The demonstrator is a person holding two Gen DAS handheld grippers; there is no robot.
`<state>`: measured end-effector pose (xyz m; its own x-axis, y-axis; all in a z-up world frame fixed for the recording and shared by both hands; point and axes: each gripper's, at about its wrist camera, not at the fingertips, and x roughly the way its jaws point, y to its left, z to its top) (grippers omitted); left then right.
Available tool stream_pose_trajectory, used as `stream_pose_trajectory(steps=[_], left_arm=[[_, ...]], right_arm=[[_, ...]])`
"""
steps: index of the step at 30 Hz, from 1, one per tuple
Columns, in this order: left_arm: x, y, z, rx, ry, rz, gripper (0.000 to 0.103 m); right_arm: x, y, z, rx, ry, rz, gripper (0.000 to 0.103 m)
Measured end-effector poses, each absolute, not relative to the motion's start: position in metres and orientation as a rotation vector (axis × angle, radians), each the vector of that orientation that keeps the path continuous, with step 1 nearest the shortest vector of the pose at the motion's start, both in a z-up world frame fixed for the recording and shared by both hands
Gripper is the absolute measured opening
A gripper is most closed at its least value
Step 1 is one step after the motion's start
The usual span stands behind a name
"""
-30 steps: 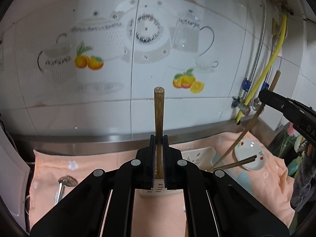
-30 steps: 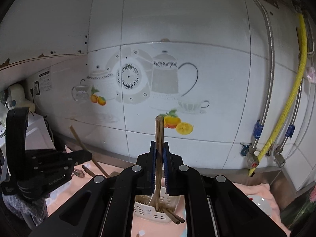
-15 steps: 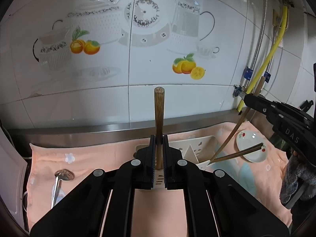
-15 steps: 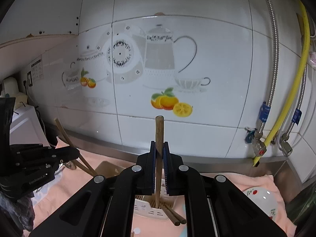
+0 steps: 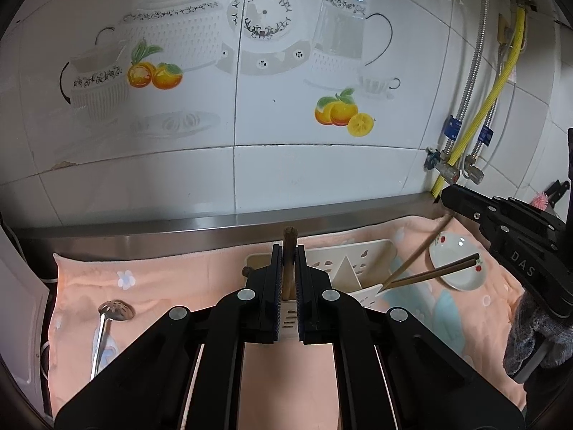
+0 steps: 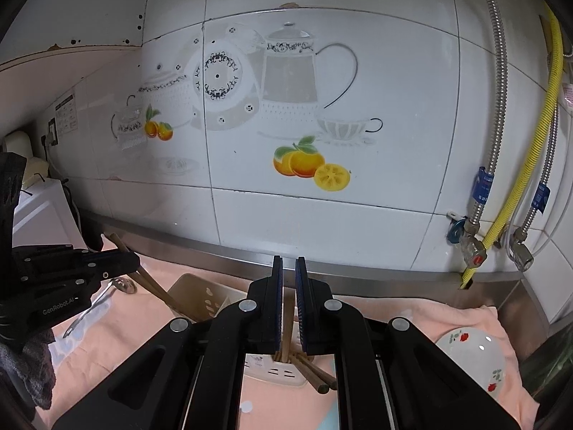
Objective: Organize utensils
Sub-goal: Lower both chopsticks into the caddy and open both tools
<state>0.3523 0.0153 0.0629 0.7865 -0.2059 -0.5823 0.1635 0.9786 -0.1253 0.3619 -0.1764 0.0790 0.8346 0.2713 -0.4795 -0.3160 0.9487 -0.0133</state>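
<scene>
Glossy white wall tiles printed with teapots and oranges are rising behind a steel-edged bench (image 5: 215,231) draped in a soft peach towel (image 5: 82,279). The left gripper (image 5: 287,279) is pinching a round wooden chopstick (image 5: 288,240) upright over the slotted cream plastic utensil holder (image 5: 358,258), its jaws narrow. The right gripper (image 6: 288,301) is likewise clamping a second chopstick (image 6: 286,337), which is reaching down into the holder beside others, near a strawberry-patterned saucer (image 6: 476,358) and a perforated metal ladle (image 5: 112,310) lying well apart.

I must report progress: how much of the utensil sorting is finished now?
Done: two chopsticks already lie in the white holder. In hand: the left tool and right tool each grip a chopstick at it. Left: the slotted spoon on the towel.
</scene>
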Motion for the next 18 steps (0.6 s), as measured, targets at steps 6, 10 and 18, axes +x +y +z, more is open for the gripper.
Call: stream_pose_trajectory(steps=[6, 10, 18], left_arm=[[0.350, 0.016, 0.065, -0.073, 0.635, -0.198, 0.007], [0.347, 0.015, 0.067, -0.073, 0.632, -0.196, 0.008], [0.334, 0.015, 0.074, -0.073, 0.617, -0.186, 0.020]], right_arm=[[0.359, -0.177, 0.080, -0.092, 0.490, 0.312, 0.007], [0.355, -0.178, 0.081, -0.092, 0.486, 0.308, 0.008], [0.340, -0.186, 0.086, -0.085, 0.469, 0.307, 0.019]])
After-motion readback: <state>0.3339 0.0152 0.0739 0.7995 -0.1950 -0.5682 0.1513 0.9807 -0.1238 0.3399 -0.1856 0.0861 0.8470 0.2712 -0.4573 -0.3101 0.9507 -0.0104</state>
